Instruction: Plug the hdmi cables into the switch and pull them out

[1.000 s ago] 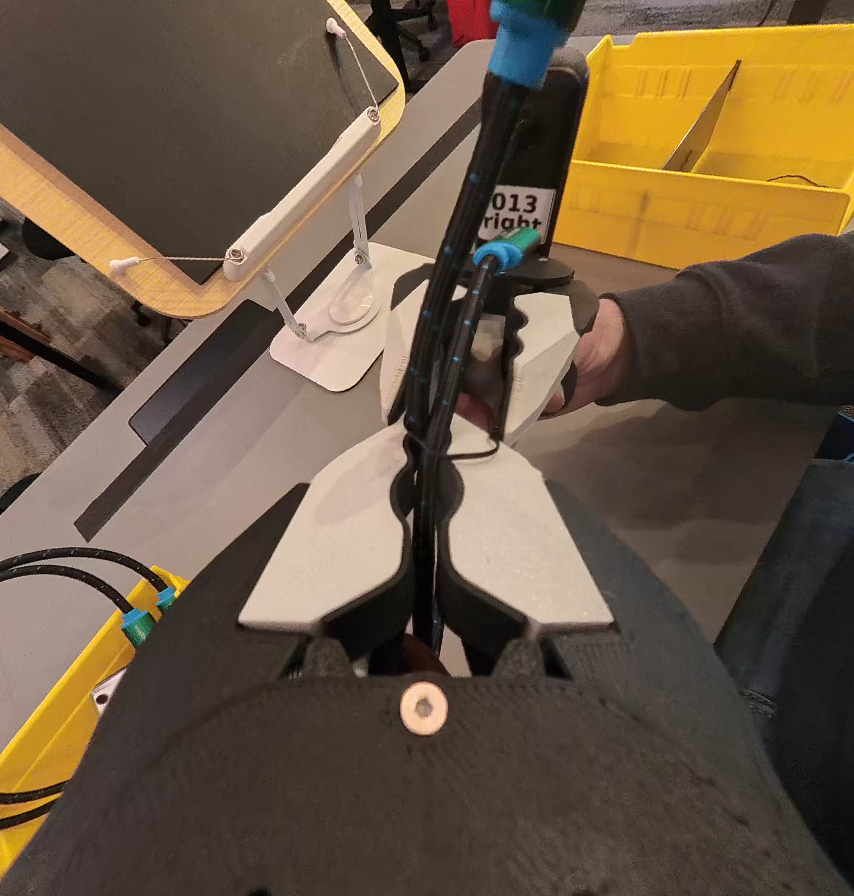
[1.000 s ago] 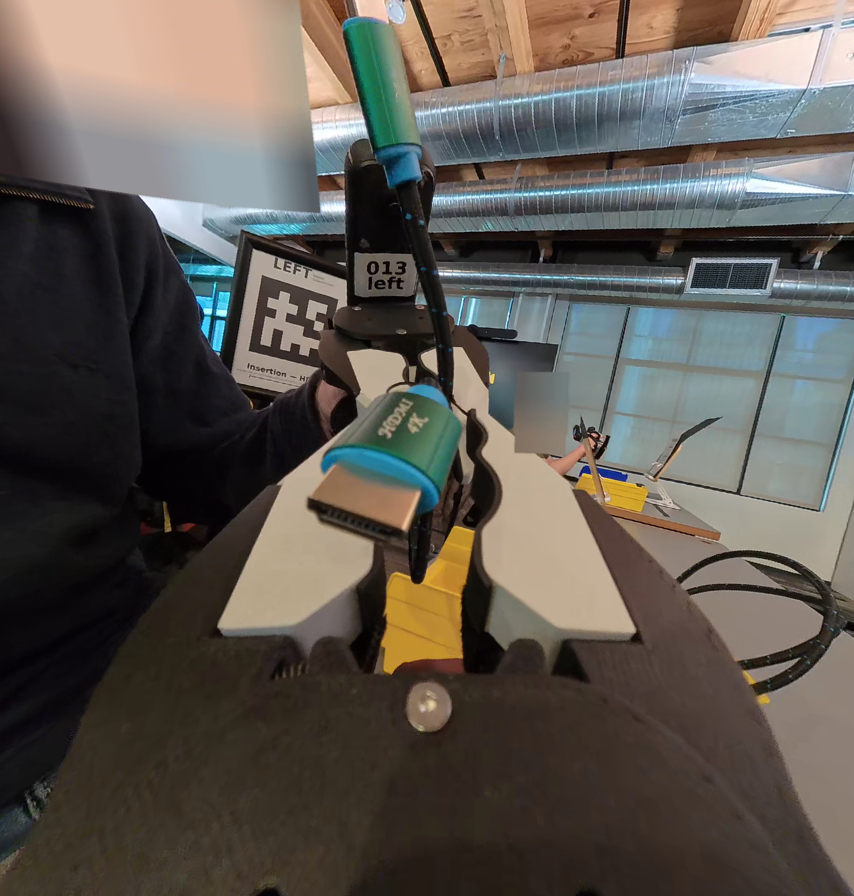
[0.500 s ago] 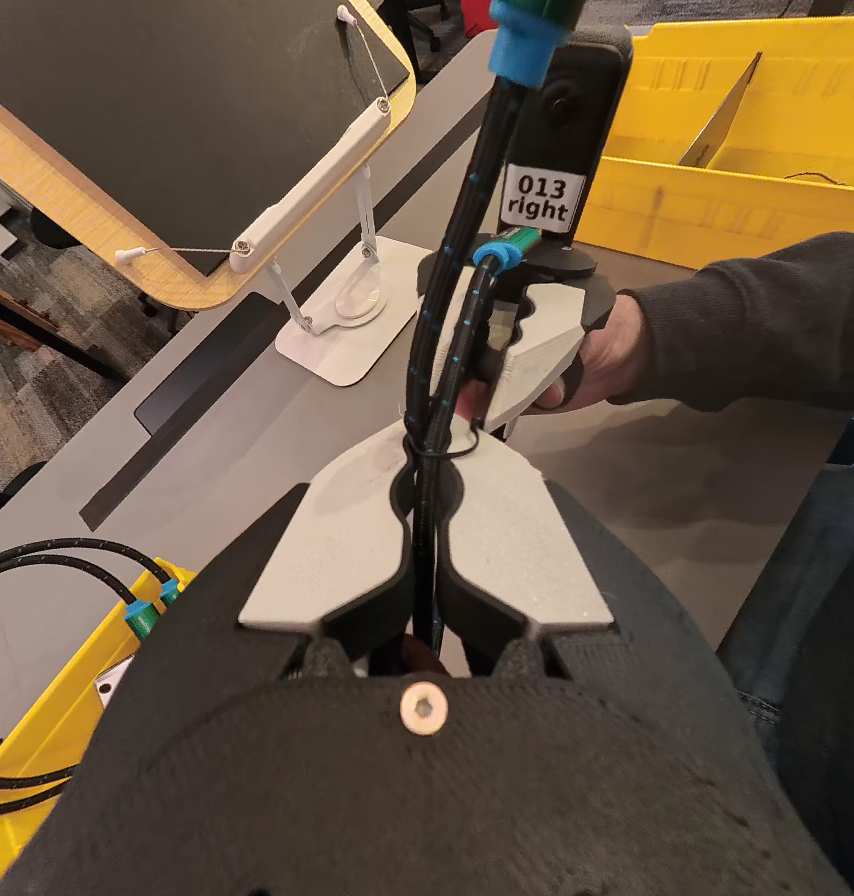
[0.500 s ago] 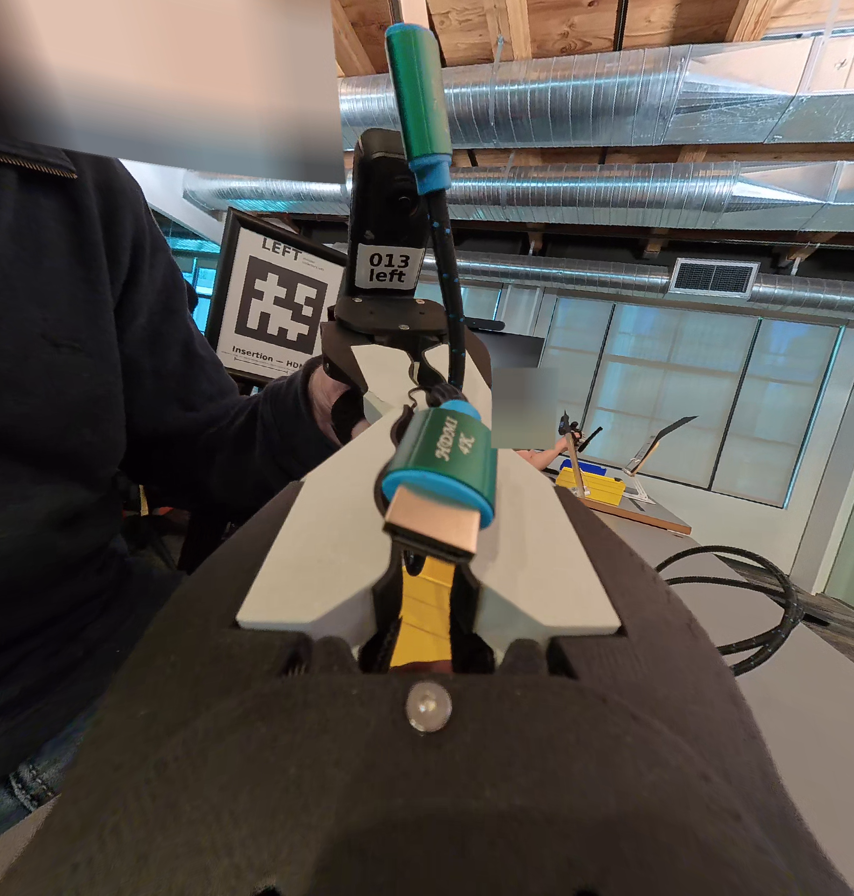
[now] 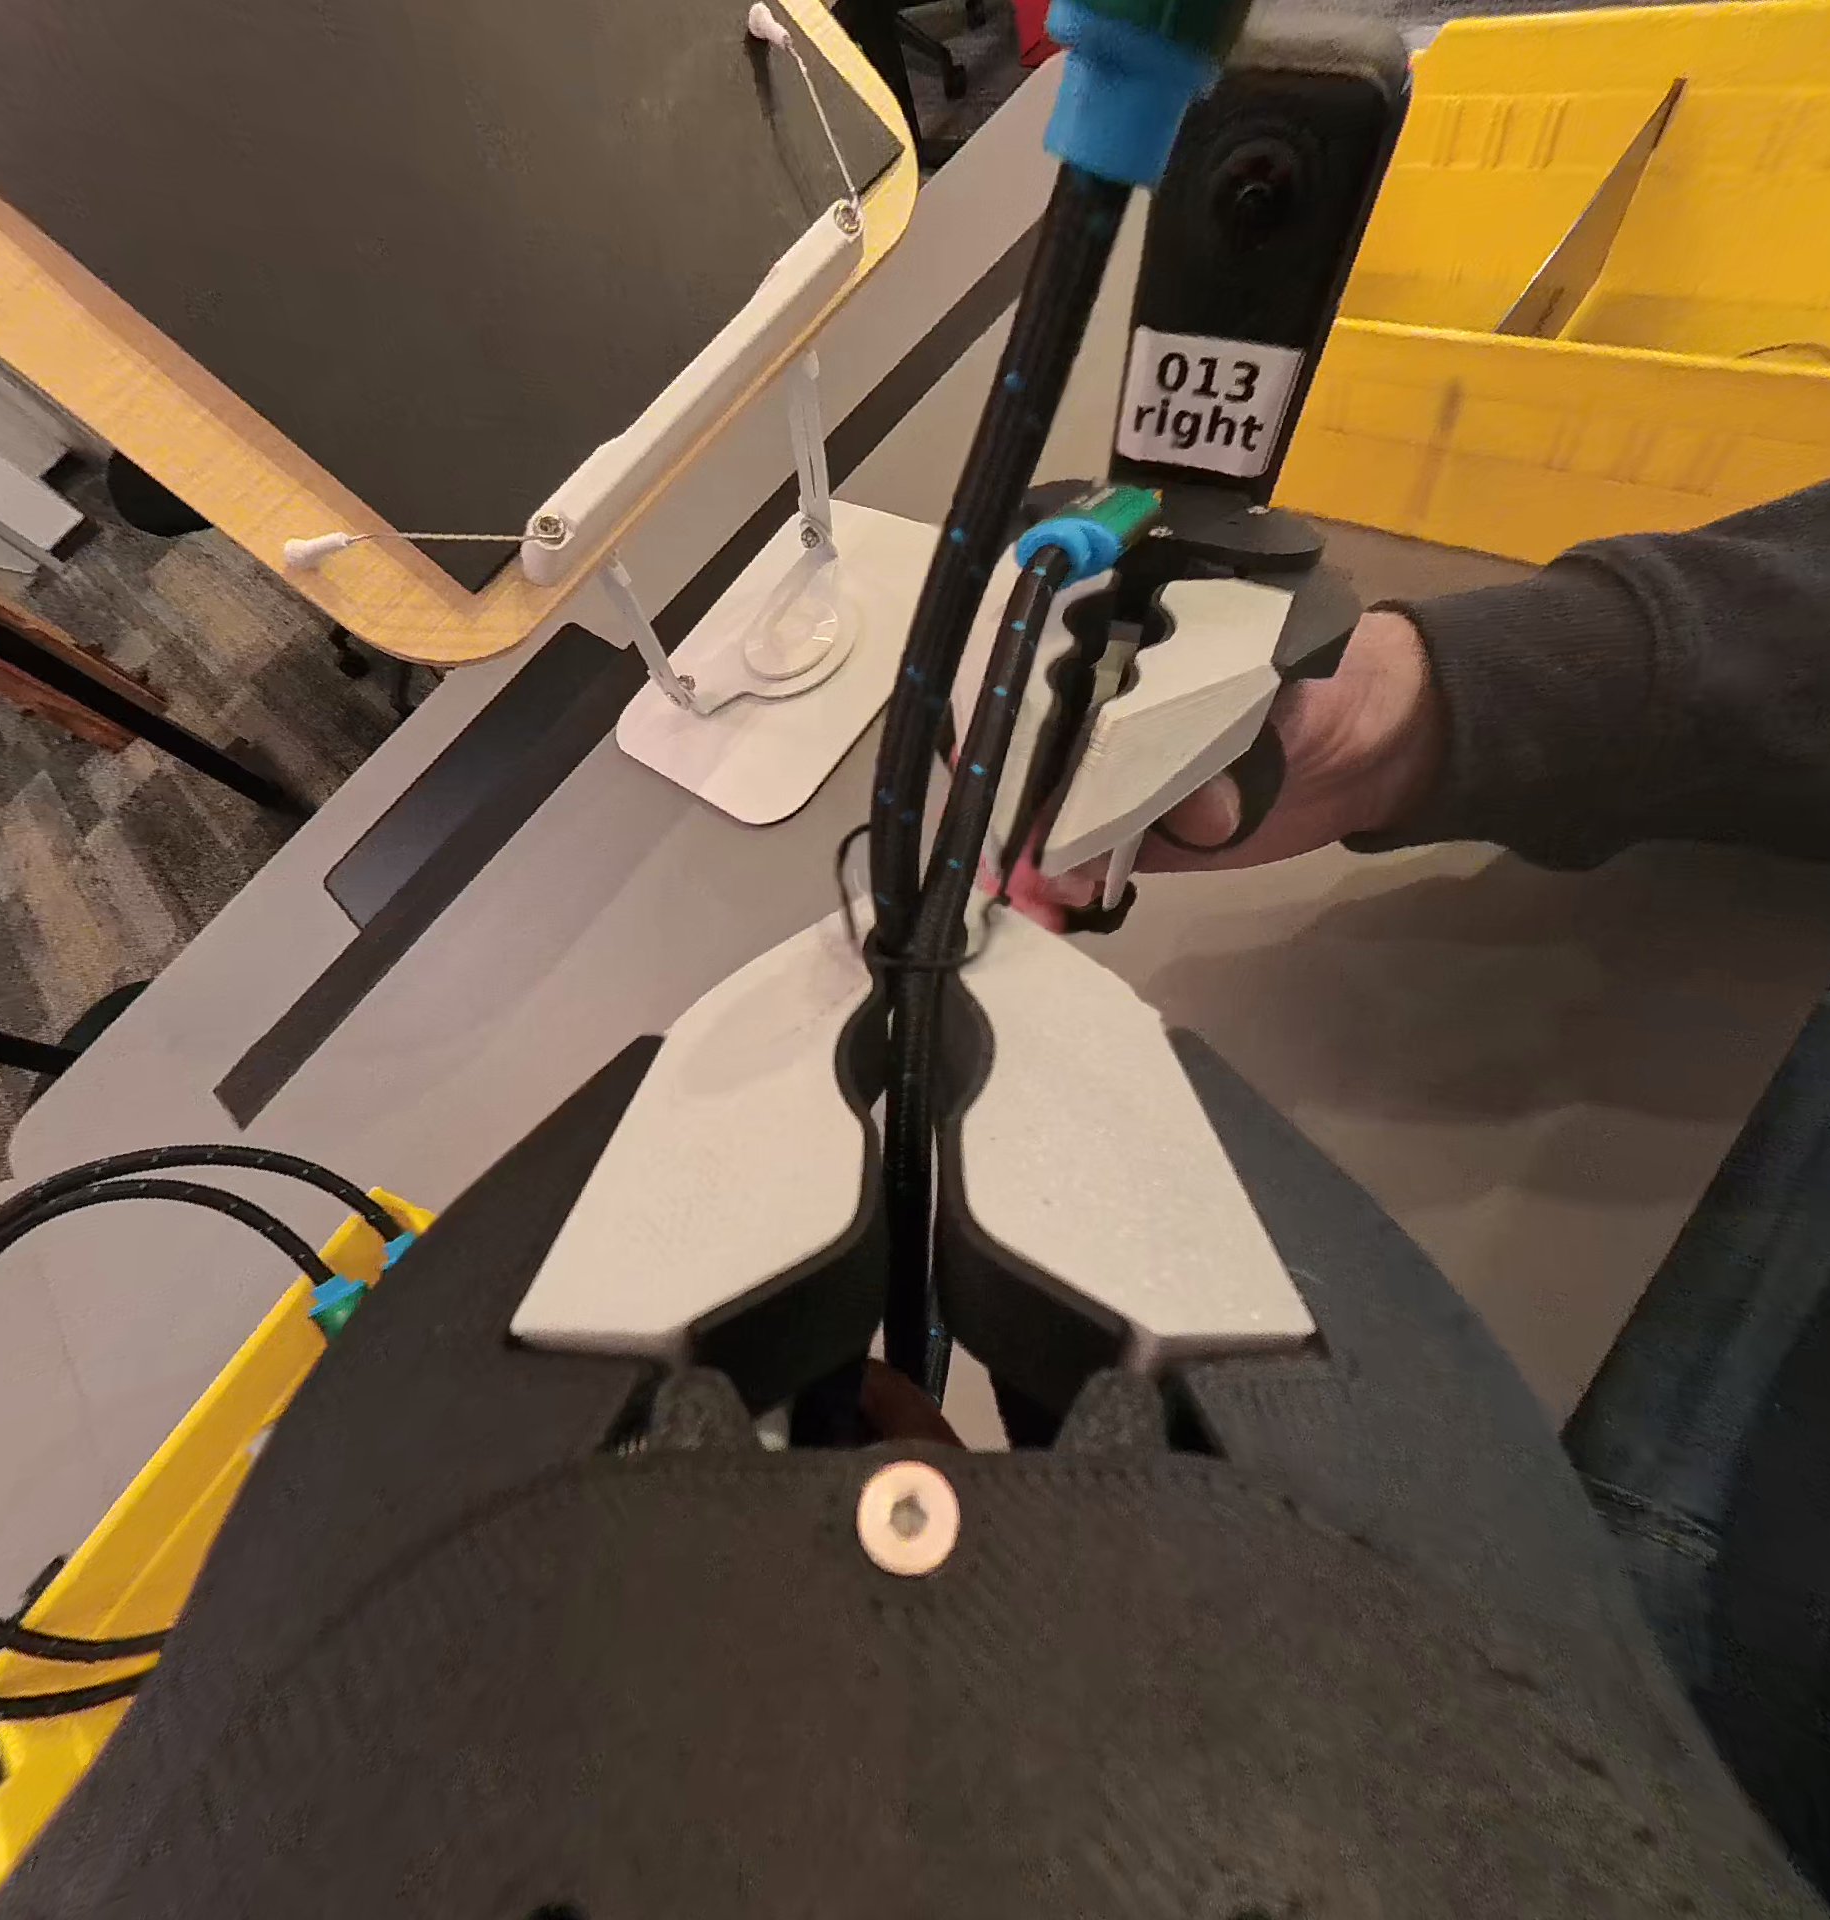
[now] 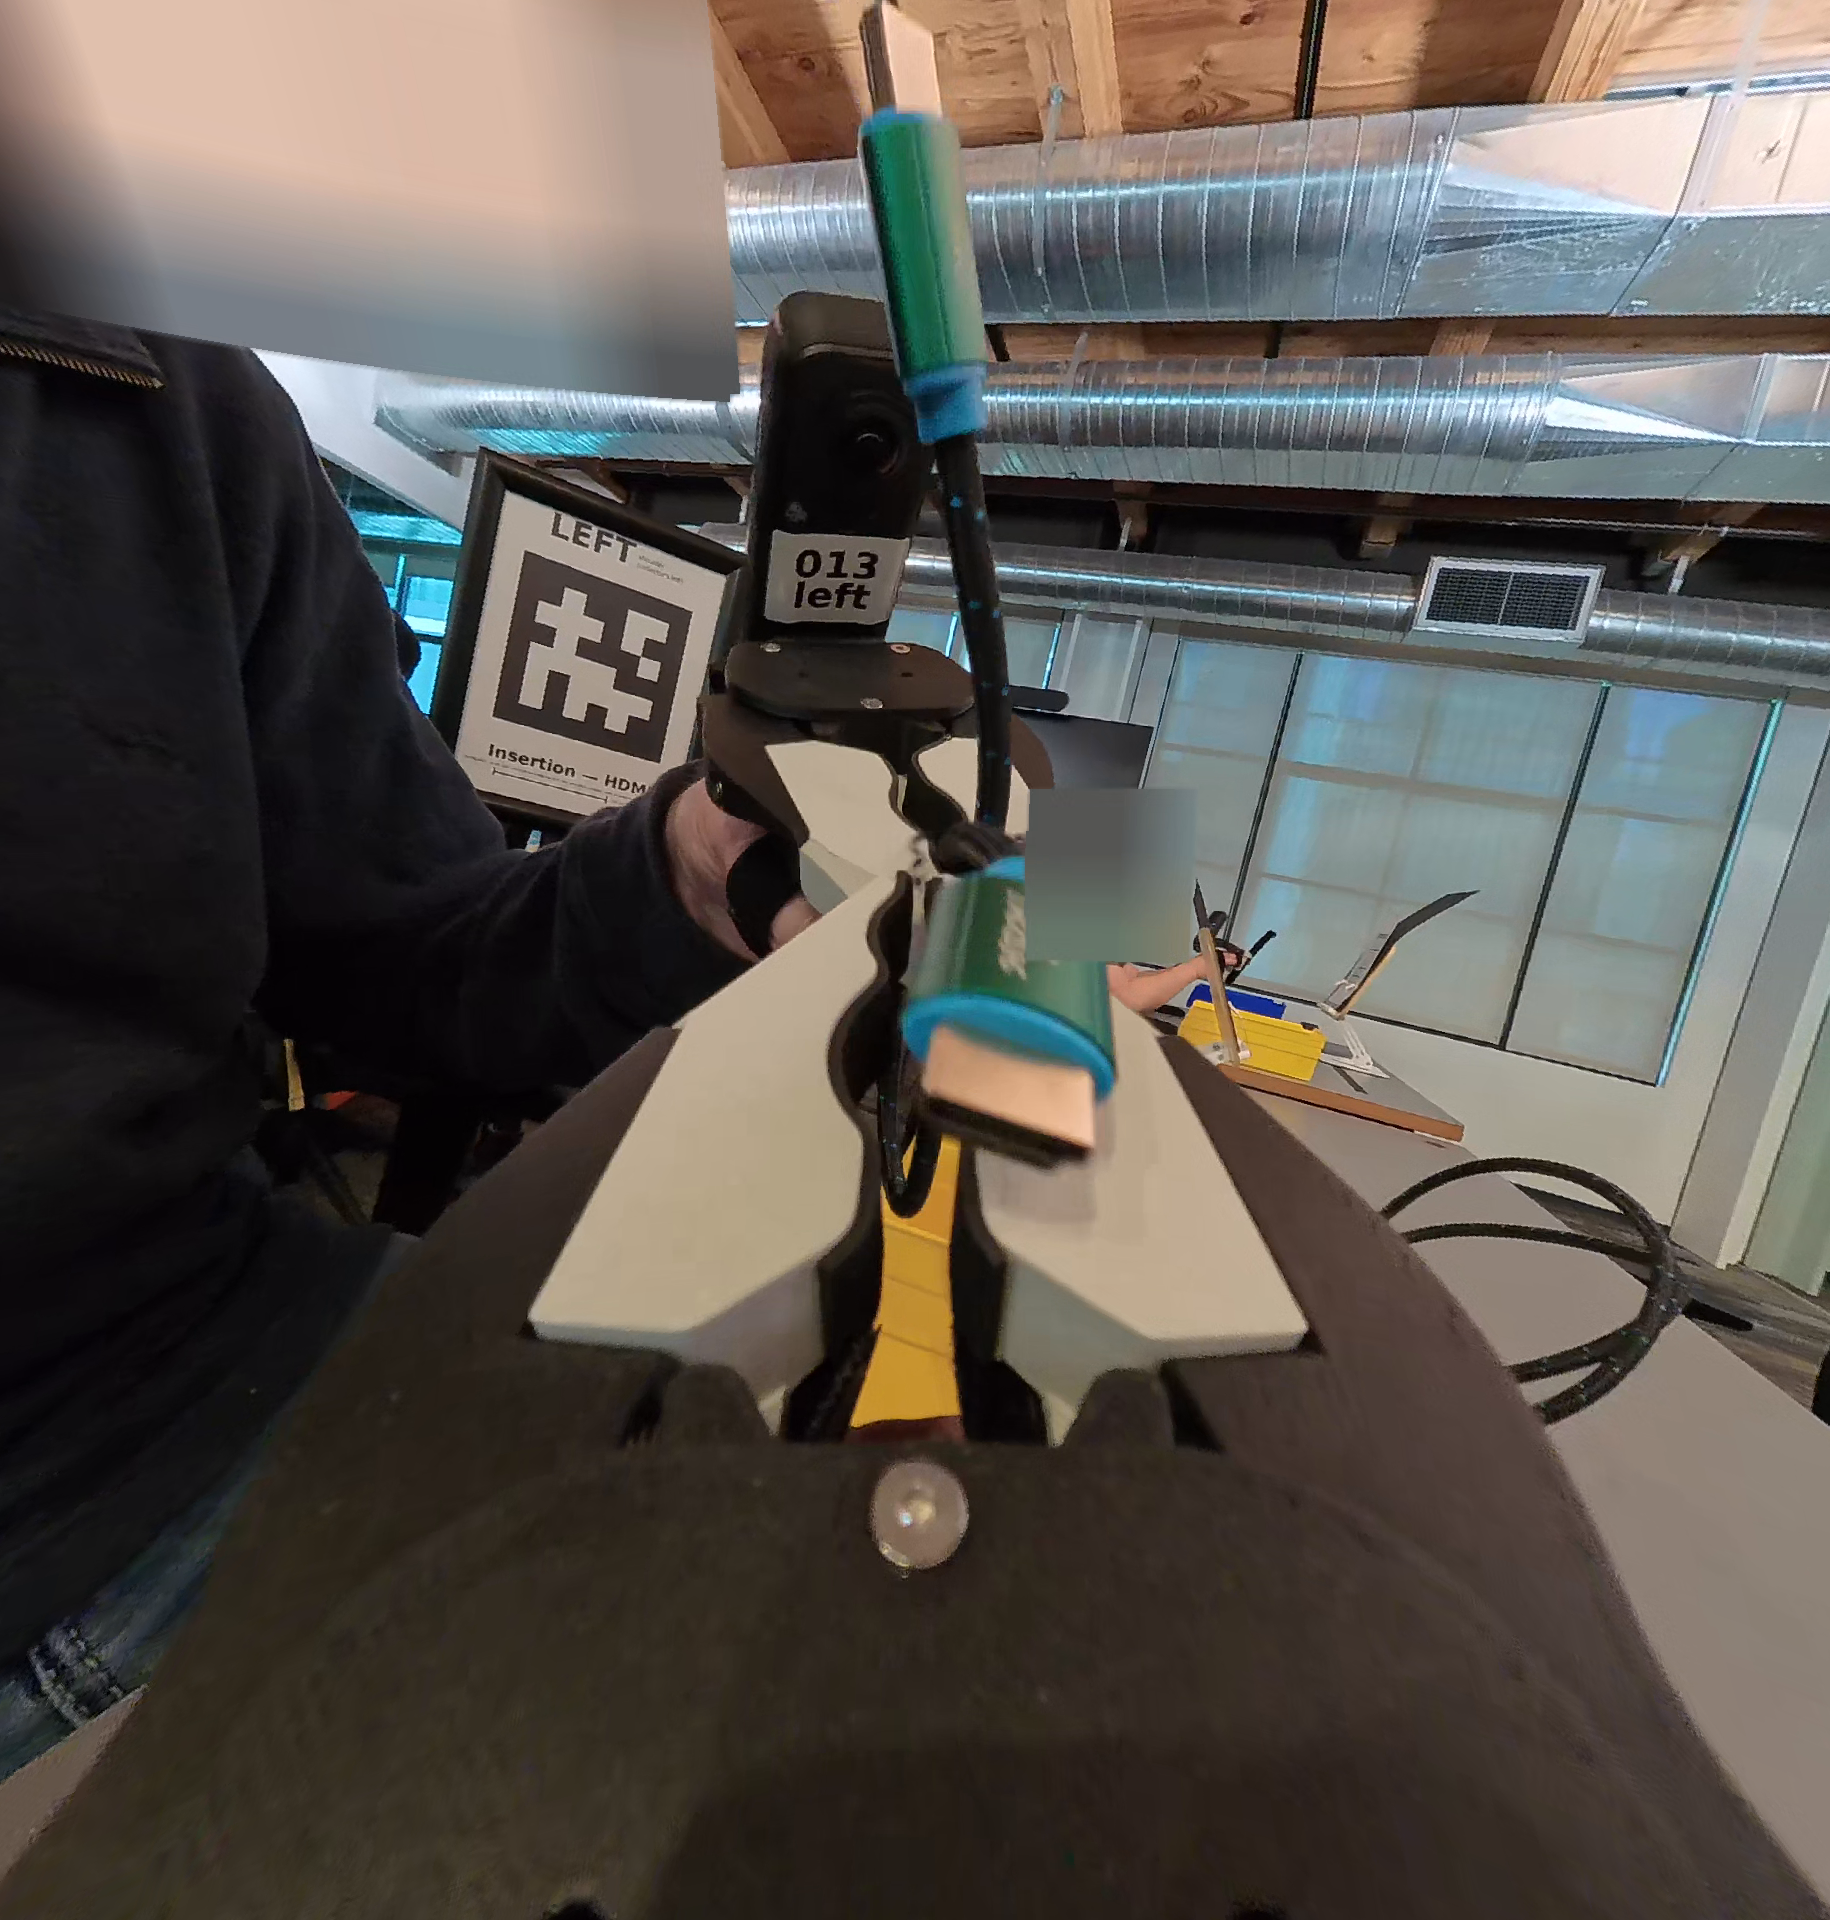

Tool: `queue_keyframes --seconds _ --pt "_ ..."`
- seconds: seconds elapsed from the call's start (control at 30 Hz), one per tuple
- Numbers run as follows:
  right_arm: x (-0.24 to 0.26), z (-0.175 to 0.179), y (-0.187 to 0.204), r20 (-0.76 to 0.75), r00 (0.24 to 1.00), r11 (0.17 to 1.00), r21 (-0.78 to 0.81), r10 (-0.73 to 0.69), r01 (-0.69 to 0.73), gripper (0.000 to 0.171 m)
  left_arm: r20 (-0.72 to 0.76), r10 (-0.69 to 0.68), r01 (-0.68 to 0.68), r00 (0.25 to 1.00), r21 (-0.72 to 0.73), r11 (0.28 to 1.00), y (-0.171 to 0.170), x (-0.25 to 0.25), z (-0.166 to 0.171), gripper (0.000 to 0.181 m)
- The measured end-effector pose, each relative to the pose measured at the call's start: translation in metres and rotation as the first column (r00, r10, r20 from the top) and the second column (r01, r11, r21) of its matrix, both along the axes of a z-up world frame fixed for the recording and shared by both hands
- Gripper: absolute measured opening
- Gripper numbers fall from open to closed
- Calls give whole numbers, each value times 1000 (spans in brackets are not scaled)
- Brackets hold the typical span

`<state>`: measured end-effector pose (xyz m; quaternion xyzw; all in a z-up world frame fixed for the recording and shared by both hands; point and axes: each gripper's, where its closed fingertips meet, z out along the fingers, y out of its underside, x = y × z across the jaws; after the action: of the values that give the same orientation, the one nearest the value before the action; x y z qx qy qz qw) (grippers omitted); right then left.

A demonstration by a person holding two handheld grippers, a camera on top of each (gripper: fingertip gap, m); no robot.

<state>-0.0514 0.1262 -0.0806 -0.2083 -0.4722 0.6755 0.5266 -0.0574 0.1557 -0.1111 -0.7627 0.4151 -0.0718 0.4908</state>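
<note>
Since the earlier frame, the green-and-blue HDMI plug [image 6: 1010,1013] has swung from frame centre rightward. Left claw [image 5: 916,966] is pinching the black braided cable bundle [image 5: 978,582]; right claw [image 6: 916,914] pinches cable beneath the plug. Light, springy cable; the rigid plug shell looks the better hold.

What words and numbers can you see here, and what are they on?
I do not read writing out, but this is where it sits:
A white sticker on the right hand-held gripper: two short lines.
Another white sticker on the left hand-held gripper: two short lines.
The framed sign with a black-and-white pattern: print above and below.
The green plug: small print, partly covered.
</note>
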Motion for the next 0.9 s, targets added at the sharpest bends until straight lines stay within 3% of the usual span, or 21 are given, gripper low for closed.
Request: queue_keyframes --seconds 0.23,0.33,0.43,0.73,0.9 --pt "3 -4 5 23 999 999 -11 -39 39 21 -25 9 -9 1000 5 1000 3 -2 -2 2" --pt "0 -5 9 34 996 997 -20 -78 79 41 -24 5 -5 1000 2 1000 3 -1 -2 2" --pt "-2 -6 9 45 994 995 -10 -99 99 47 -32 9 -8 999 3 1000 4 -1 -2 2" --pt "-9 -10 11 127 975 983 -4 -183 184 34 -72 39 -37 997 24 999 8 -1 -4 3" --pt "-3 -5 10 98 985 980 -125 -140 152 26 -65 47 -45 997 28 999 9 1 -6 2"
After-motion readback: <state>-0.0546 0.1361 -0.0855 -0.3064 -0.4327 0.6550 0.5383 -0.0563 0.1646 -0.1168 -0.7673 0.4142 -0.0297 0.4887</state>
